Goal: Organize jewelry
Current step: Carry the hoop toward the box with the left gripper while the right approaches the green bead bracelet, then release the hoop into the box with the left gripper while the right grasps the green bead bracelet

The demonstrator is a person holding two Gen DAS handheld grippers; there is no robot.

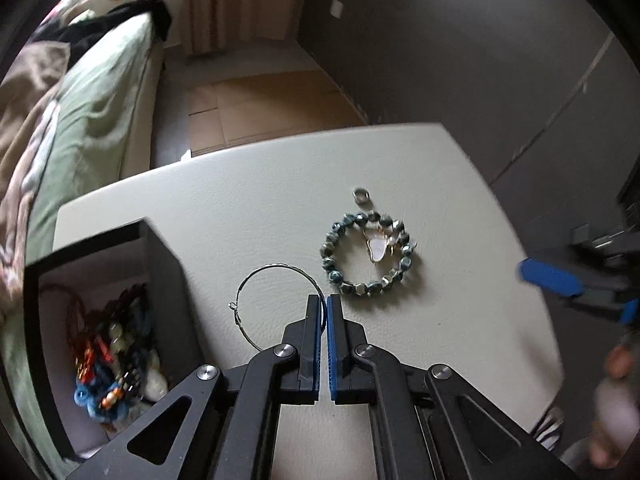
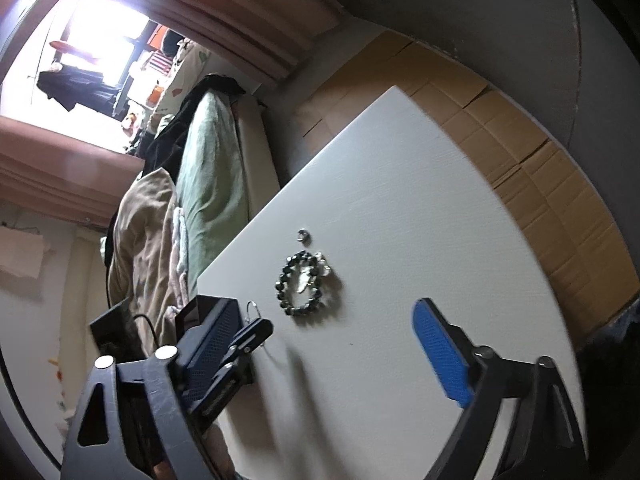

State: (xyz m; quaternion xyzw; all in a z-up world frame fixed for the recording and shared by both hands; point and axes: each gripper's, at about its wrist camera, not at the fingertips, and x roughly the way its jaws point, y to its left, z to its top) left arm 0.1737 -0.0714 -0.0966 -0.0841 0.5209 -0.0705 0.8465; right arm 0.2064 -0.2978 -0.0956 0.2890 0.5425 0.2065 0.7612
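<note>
Bedroom clutter around a white table [image 1: 248, 200]

We see a bed with a green sheet [image 1: 100, 120] at frame left, a brown blanket [image 1: 28, 120] heaped on it, black clothing [image 1: 120, 16] at its far end. Beige curtains [image 1: 236, 4] hang upper centre, flattened cardboard [image 1: 260, 108] covers the floor behind the table, grey wall [image 1: 460, 40] upper right. In the right wrist view a bright window [image 2: 100, 36] sits upper left.

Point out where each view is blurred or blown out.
Left wrist view: the right gripper at the right edge is smeared, the beaded bracelet slightly soft. Right wrist view: the window is blown out white; the table is evenly lit.
</note>
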